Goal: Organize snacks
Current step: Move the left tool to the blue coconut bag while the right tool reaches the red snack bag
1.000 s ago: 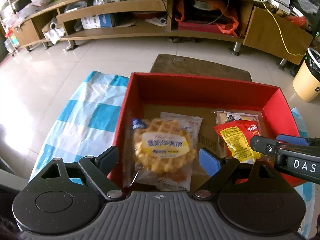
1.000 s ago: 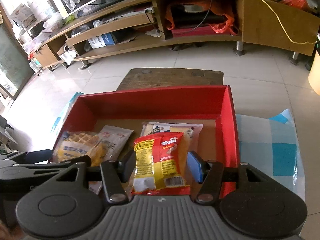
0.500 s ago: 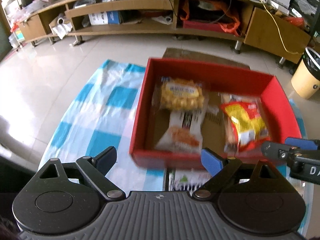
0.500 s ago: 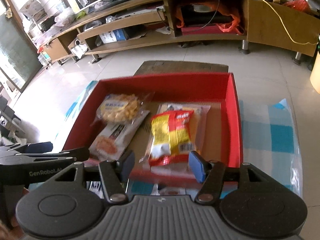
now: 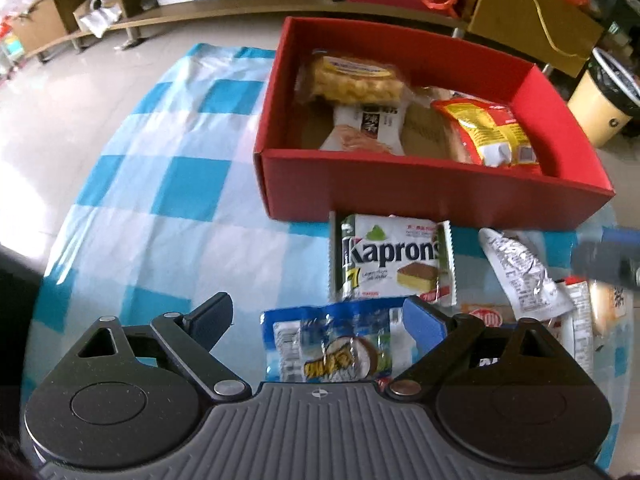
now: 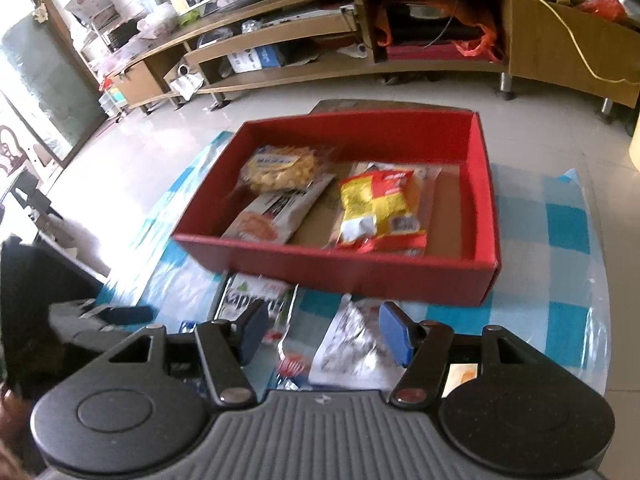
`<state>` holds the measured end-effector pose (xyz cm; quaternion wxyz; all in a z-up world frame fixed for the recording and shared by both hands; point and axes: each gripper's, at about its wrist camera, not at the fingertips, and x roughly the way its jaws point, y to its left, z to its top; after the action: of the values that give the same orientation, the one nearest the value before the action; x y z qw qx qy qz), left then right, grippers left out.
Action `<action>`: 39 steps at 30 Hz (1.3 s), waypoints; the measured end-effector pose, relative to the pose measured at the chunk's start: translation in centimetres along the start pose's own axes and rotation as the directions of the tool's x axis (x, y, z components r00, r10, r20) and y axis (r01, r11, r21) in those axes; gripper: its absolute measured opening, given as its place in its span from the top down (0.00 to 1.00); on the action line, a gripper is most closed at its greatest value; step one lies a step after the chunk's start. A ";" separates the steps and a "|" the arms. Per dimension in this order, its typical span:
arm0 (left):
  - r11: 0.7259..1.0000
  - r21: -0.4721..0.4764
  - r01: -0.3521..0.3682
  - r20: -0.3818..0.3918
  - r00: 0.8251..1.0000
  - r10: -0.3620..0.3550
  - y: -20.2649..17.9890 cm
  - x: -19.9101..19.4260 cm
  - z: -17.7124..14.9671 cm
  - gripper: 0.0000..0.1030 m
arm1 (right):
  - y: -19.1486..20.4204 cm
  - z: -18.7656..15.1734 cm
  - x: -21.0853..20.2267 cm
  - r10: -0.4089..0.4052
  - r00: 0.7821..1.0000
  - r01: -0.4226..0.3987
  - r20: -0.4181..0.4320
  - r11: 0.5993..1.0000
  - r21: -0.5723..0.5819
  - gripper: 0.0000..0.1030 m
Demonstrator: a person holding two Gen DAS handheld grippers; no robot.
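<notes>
A red box [image 5: 432, 194] [image 6: 348, 276] on a blue-checked cloth holds a waffle pack [image 5: 356, 78] [image 6: 280, 170], a white snack bar [image 5: 366, 130] [image 6: 276, 216] and a yellow-red bag [image 5: 490, 130] [image 6: 378, 208]. In front of the box lie a Kaprons pack [image 5: 390, 260] [image 6: 256, 298], a blue pack [image 5: 332, 344] and a silver pack [image 5: 520, 272] [image 6: 352, 344]. My left gripper [image 5: 318, 322] is open, above the blue pack. My right gripper [image 6: 320, 334] is open, above the silver pack.
The checked cloth [image 5: 168, 184] covers a low table. More snack packs [image 5: 580, 316] lie at its right. A long wooden TV cabinet [image 6: 320, 48] stands across the tiled floor behind. A yellow bin [image 5: 600, 112] is at far right.
Both grippers pulled back and away from the box; the loose packs in front of it came into view. Both stay open and empty.
</notes>
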<state>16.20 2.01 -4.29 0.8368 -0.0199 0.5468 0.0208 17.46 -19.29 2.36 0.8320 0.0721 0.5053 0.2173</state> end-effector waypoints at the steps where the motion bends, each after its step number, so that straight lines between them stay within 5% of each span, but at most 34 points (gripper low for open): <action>1: 1.000 0.001 0.012 0.000 1.000 -0.012 0.1 0.2 0.1 0.07 | 0.1 -0.2 0.0 0.005 1.000 -0.005 -0.004 1.000 0.000 0.42; 8: 0.996 0.042 0.077 -0.070 0.995 -0.074 0.0 2.0 -0.6 0.07 | 0.4 -1.0 0.0 0.020 1.000 -0.020 -0.019 1.000 0.000 0.42; 17: 0.978 0.161 0.129 -0.130 0.986 -0.109 -1.4 0.1 -5.1 0.04 | 0.1 -1.3 -0.2 0.038 0.999 -0.038 -0.033 0.999 -0.002 0.41; 21: 0.977 0.117 0.181 -0.117 0.979 -0.167 -0.5 -1.0 -5.5 0.04 | -0.1 -1.4 -0.5 0.049 0.998 -0.049 -0.032 0.999 0.005 0.41; 25: 0.983 0.154 0.102 -0.038 0.995 -0.097 -0.9 -0.9 -3.6 0.01 | -0.3 -1.2 -0.4 0.057 0.998 -0.056 -0.033 0.998 0.015 0.41; 29: 0.972 0.222 0.076 -0.053 0.996 -0.065 -2.1 1.4 -1.9 0.01 | -0.3 -1.2 -0.1 0.065 0.997 -0.064 -0.043 0.998 0.015 0.41; 39: 0.958 0.257 0.125 -0.130 0.987 -0.094 -2.3 0.8 -5.1 0.00 | -0.9 -0.9 0.1 0.070 0.996 -0.069 -0.052 0.997 0.030 0.41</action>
<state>11.95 -0.53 -7.08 0.7985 0.0603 0.5905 -0.1001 17.01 -20.11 1.58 0.8092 0.0956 0.5273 0.2408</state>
